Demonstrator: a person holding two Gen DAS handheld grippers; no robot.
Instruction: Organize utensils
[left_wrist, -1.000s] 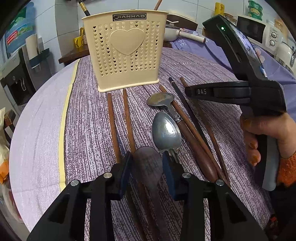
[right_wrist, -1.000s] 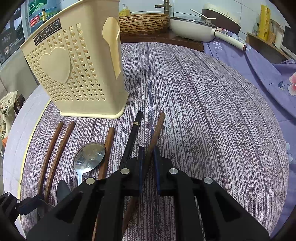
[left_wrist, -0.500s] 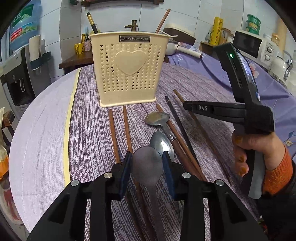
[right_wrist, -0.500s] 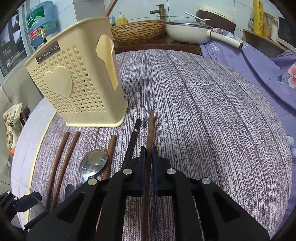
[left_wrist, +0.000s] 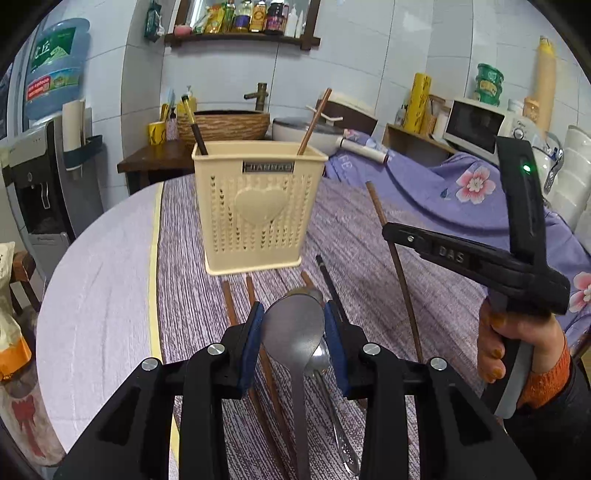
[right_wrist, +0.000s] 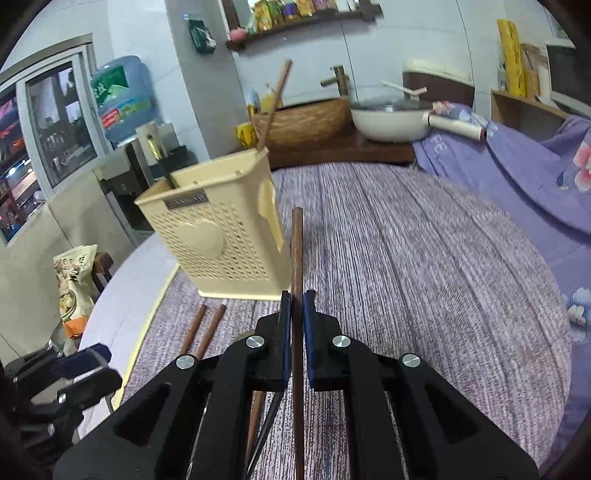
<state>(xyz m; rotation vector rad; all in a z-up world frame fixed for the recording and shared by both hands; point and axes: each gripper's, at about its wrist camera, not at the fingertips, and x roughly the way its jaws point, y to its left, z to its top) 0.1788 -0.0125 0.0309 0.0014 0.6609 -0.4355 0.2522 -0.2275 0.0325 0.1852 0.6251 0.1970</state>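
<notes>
Left gripper (left_wrist: 294, 330) clamps a metal spoon (left_wrist: 294, 332) by its bowl; right gripper (right_wrist: 294, 314) pinches a brown chopstick (right_wrist: 296, 258). Both hang short of the cream utensil basket (left_wrist: 258, 206). Best to tip each handle down over the basket's open rim before letting go.

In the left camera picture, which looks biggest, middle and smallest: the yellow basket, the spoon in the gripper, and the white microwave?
As they look in the left wrist view:
1. Yellow basket, biggest.
2. Spoon held in the left gripper; it is close to the camera, so it looks larger than it is.
3. White microwave, smallest, because it is far away.
</notes>
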